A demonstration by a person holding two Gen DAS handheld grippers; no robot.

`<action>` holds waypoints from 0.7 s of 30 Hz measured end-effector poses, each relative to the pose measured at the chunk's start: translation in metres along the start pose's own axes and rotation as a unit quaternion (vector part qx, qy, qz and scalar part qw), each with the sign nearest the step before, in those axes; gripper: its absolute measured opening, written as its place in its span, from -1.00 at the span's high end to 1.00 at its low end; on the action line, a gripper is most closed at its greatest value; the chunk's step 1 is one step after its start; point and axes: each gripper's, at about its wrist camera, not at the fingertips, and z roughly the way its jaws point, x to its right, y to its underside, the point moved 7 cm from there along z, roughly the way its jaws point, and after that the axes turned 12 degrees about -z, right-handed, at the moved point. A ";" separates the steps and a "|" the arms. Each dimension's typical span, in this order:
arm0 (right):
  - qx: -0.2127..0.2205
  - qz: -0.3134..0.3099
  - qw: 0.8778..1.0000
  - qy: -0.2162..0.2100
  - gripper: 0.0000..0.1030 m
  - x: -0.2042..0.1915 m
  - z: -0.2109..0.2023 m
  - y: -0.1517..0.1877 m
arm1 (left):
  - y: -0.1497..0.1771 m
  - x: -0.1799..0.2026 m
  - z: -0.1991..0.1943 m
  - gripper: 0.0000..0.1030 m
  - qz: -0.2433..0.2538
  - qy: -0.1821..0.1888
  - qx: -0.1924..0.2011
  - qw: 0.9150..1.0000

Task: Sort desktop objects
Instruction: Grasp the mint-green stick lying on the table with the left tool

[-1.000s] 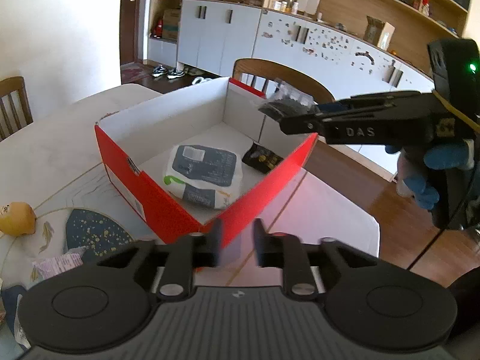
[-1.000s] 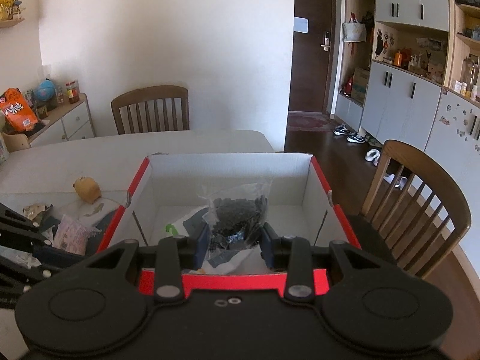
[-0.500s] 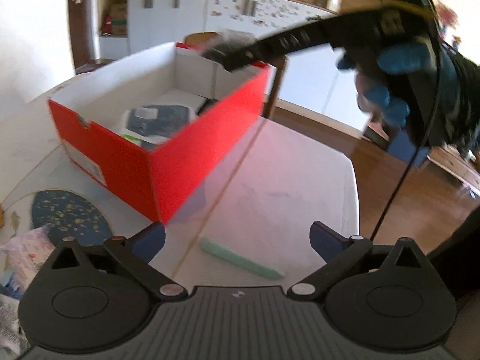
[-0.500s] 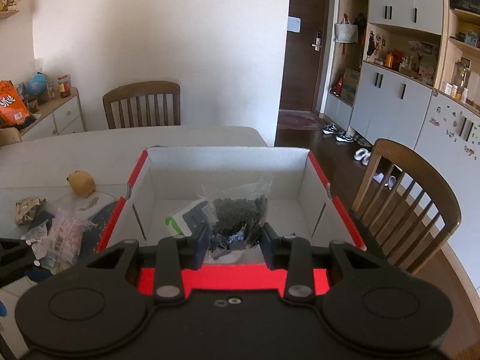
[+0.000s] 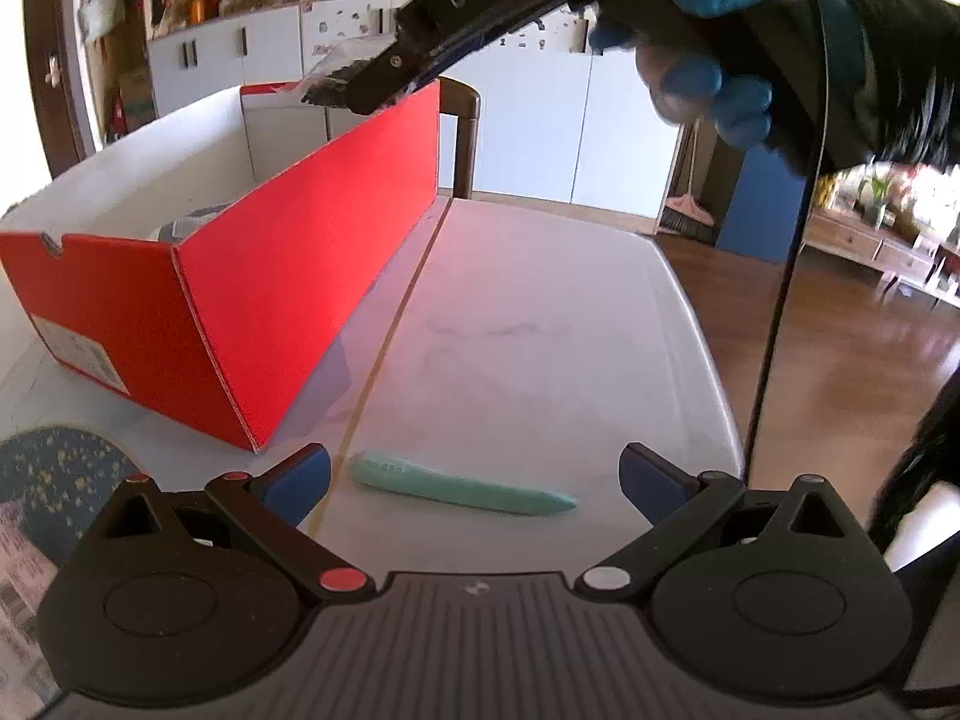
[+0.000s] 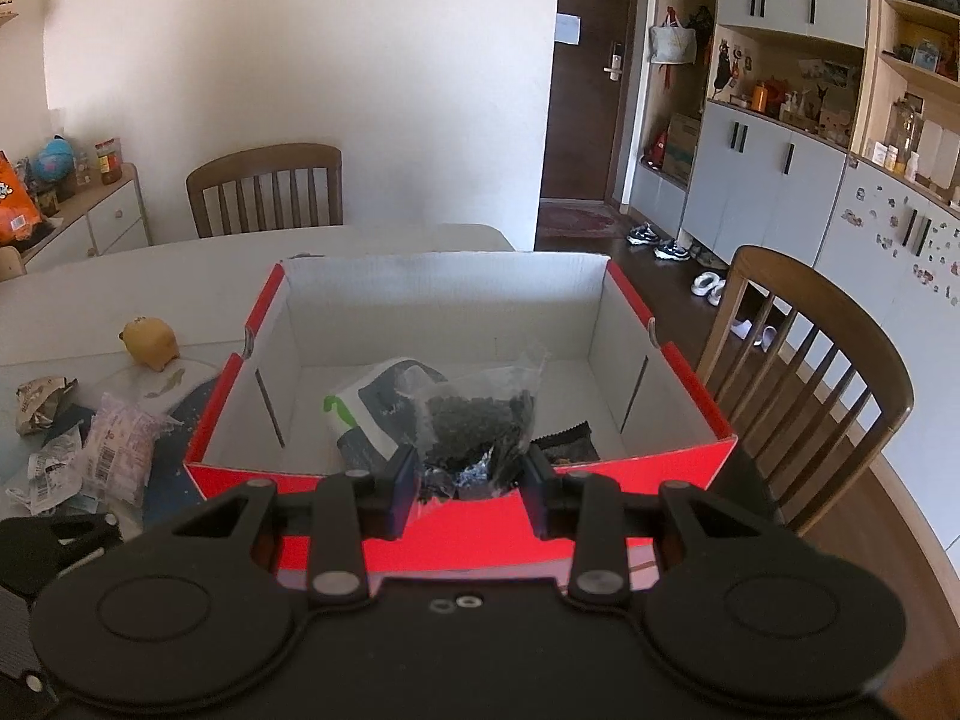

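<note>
A red shoebox (image 6: 672,456) with a white inside stands on the table; it also shows in the left wrist view (image 5: 300,252). My right gripper (image 6: 468,480) is shut on a clear bag of dark bits (image 6: 474,426) and holds it over the box's near wall. In the left wrist view the right gripper (image 5: 384,81) hangs above the box rim with the bag (image 5: 333,75). Inside the box lie a grey-white pouch (image 6: 372,414) and a small black packet (image 6: 570,444). My left gripper (image 5: 474,474) is wide open, low over a mint-green pen (image 5: 462,483) lying between its fingers.
Left of the box lie a yellow toy (image 6: 150,342), a crumpled wrapper (image 6: 42,402), clear packets (image 6: 114,450) and a dark blue placemat (image 5: 54,480). A wooden chair (image 6: 804,372) stands right of the table, another (image 6: 264,192) at the far side. The table edge (image 5: 702,324) is to the right.
My left gripper opened wide and swung down and right from the box to the green pen. My right gripper kept the bag and moved slightly over the box.
</note>
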 end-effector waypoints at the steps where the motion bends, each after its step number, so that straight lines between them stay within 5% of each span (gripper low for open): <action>1: 0.000 0.001 1.000 0.000 0.31 0.000 0.000 0.000 | 0.001 -0.001 0.003 -1.00 0.008 -0.006 0.002 1.000; 21: -0.007 0.001 1.000 0.001 0.31 0.002 0.009 0.002 | 0.013 -0.004 0.031 -1.00 0.034 0.018 -0.006 0.999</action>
